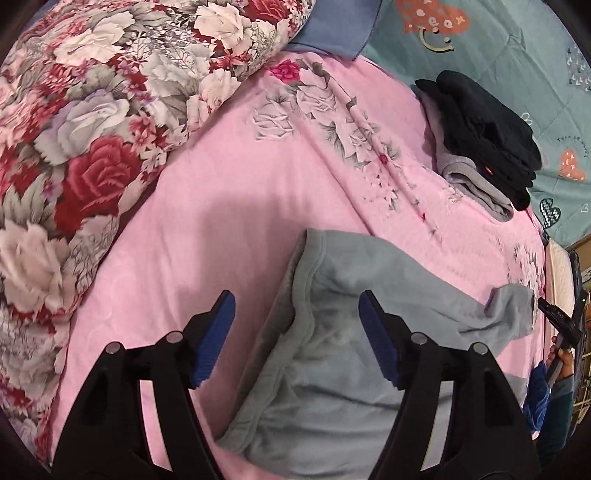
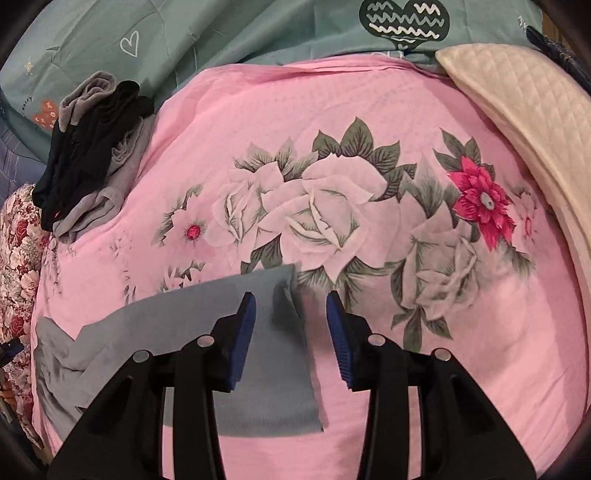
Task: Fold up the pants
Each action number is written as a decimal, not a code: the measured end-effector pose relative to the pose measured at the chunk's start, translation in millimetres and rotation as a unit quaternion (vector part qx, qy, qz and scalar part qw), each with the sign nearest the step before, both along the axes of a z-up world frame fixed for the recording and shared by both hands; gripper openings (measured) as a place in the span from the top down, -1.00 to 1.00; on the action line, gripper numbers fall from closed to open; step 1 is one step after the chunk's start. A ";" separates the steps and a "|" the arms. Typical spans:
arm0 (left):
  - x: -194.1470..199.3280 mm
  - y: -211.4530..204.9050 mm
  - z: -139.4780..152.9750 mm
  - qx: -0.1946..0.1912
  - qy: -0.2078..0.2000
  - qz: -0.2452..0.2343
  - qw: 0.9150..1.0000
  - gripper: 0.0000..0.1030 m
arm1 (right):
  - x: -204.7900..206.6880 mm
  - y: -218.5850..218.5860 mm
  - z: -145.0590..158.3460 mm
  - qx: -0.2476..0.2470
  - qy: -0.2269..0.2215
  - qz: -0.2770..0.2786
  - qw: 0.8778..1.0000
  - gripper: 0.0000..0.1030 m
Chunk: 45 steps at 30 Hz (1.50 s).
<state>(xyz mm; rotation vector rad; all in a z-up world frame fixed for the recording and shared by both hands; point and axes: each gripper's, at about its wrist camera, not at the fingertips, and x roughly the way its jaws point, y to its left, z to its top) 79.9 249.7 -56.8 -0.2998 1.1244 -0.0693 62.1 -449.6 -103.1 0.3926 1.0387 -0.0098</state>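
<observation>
Grey pants [image 1: 332, 350] lie spread on the pink floral bedsheet [image 1: 229, 206]. In the left wrist view their waistband end sits under my left gripper [image 1: 296, 341], which is open, its blue pads on either side of the fabric's edge and nothing pinched. In the right wrist view a leg end of the grey pants [image 2: 266, 332] reaches between the blue pads of my right gripper [image 2: 291, 339], which is open above the cuff. The other gripper and a hand show at the right edge of the left wrist view.
A stack of folded black and grey clothes [image 1: 487, 147] [image 2: 92, 155] rests at the sheet's far side. A red floral quilt [image 1: 74, 147] bulges at the left. A teal heart-print blanket [image 2: 221, 33] lies behind, and a cream quilted pad [image 2: 524, 110] at the right.
</observation>
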 end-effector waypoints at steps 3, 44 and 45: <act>13.0 2.6 -1.7 -0.007 0.002 0.001 1.000 -0.47 | 6.3 10.8 -4.2 -0.009 0.003 0.027 1.000 0.29; 48.1 -24.5 18.4 -0.067 -0.105 -0.045 0.991 0.75 | -1.5 14.9 57.3 -0.035 -0.078 -0.012 0.996 0.96; 49.7 -20.8 21.2 -0.069 -0.112 -0.034 0.991 0.75 | 3.5 14.6 53.2 -0.034 -0.073 -0.016 0.997 0.96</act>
